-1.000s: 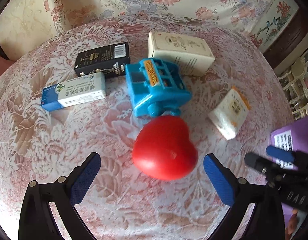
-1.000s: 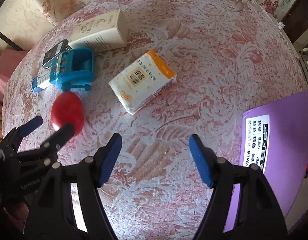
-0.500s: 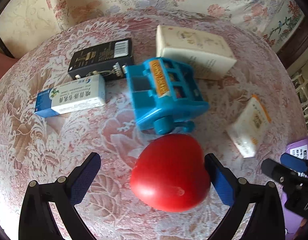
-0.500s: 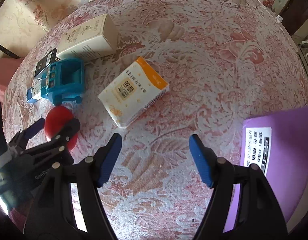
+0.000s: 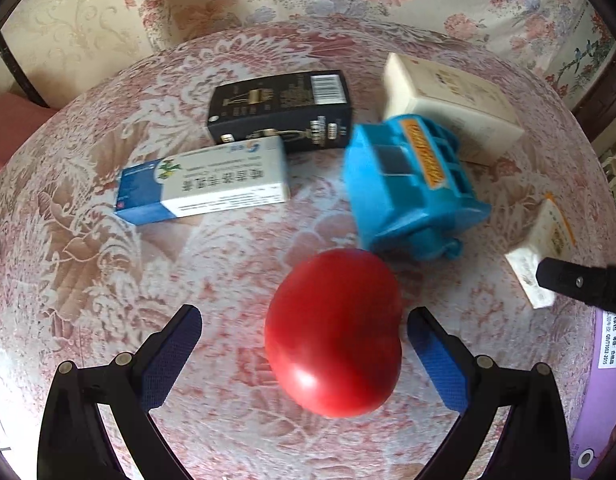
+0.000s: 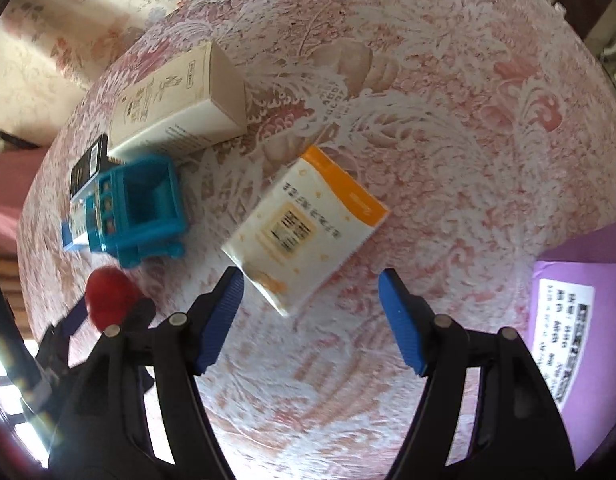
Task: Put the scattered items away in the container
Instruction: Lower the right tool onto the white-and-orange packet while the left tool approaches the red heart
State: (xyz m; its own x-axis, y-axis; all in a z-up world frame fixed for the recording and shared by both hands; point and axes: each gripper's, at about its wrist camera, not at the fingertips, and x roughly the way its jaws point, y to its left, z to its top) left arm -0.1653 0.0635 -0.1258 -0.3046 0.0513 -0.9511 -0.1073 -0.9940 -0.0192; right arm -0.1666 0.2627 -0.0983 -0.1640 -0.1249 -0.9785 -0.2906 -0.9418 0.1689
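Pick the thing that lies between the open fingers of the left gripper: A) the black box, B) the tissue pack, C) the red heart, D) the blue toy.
C: in the left wrist view the red heart sits between the open fingers of the left gripper, the pads not pressing on it.

I've brought my left gripper (image 5: 304, 354) down until the red heart (image 5: 333, 334) sits between its spread jaws; my right gripper (image 6: 311, 316) has closed in on the tissue pack (image 6: 304, 228).
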